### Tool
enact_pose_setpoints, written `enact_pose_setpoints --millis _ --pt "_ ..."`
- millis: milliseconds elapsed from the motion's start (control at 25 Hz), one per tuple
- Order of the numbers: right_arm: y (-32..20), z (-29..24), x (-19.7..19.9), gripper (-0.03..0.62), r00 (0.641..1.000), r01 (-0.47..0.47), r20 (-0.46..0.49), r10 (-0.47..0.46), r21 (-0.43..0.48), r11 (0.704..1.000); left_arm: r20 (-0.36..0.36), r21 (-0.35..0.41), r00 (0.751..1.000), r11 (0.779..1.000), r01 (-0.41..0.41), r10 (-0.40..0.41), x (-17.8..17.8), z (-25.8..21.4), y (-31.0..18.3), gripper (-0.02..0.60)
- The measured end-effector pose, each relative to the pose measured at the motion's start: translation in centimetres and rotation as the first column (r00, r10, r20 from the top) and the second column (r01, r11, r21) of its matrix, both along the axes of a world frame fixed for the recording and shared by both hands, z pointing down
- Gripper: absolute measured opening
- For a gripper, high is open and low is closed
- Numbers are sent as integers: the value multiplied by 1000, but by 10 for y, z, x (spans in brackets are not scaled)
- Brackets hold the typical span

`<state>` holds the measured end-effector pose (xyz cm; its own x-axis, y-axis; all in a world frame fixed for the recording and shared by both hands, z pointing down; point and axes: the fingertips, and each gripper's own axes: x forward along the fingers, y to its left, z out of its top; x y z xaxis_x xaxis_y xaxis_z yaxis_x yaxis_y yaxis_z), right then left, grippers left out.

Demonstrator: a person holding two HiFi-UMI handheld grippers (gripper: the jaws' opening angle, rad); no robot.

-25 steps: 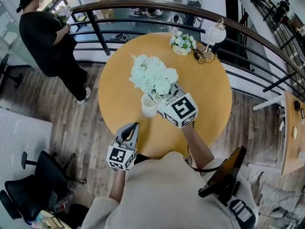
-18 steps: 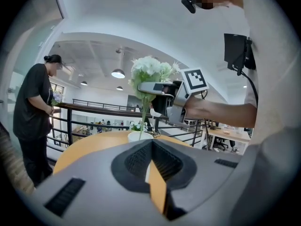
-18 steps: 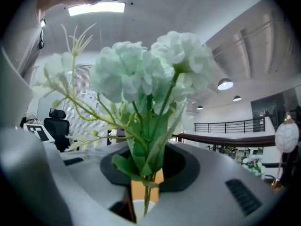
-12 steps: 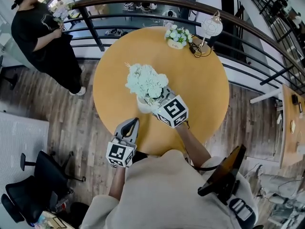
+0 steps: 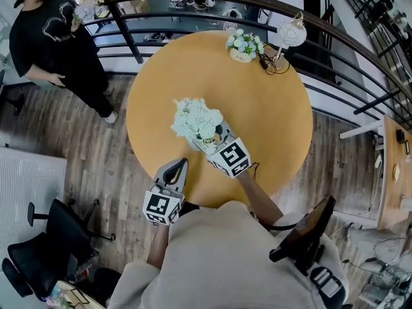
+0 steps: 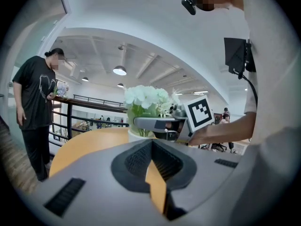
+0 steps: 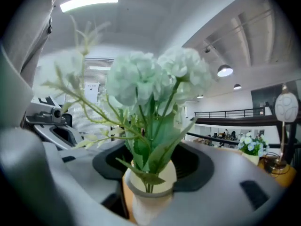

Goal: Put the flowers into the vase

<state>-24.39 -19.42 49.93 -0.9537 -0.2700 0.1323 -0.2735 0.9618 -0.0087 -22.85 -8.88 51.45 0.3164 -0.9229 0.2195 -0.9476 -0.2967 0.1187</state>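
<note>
Two grippers sit low in the frame by the round desk. White flowers stand in the pale vase at the middle of the desk. The right gripper has just been opening its fingers, with the vase between them; they look just clear of it, maybe. The left gripper at lower left has its fingers pressed together, holding nothing

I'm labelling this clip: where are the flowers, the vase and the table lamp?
flowers (image 5: pixel 196 120), head view, on the white blooms.
vase (image 7: pixel 146 207), right gripper view, on its white body below the rim.
table lamp (image 5: pixel 293 34), head view, on its round shade.
</note>
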Motion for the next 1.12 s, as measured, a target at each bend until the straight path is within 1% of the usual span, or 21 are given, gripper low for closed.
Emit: enact_pose_setpoints --millis 160,200,240,320,800,1040,1120 --pt "-4 6 3 321 1000 -17 -5 18 7 1000 5 3 1000 1000 -4 4 2 -2 -4 6" --pt "-4 8 3 363 1000 -18 -8 18 1 1000 6 4 1000 1000 -5 5 3 -2 -4 6" --pt "-4 12 3 384 1000 -16 -12 16 -9 1000 6 5 1000 1000 -6 6 3 -3 -3 6" --pt "-3 20 2 400 1000 -12 -27 11 -28 1000 6 6 1000 1000 -7 7 2 -3 -2 6" --pt "0 100 13 403 986 -19 -168 -12 -177 984 12 12 1000 1000 -9 9 2 -5 -1 6" --pt "5 131 38 402 975 -69 -222 17 -228 971 14 10 1000 1000 -19 19 4 -2 -2 6" --pt "8 137 48 400 974 -80 -225 23 -249 965 11 8 1000 1000 -26 26 6 -1 -2 6"
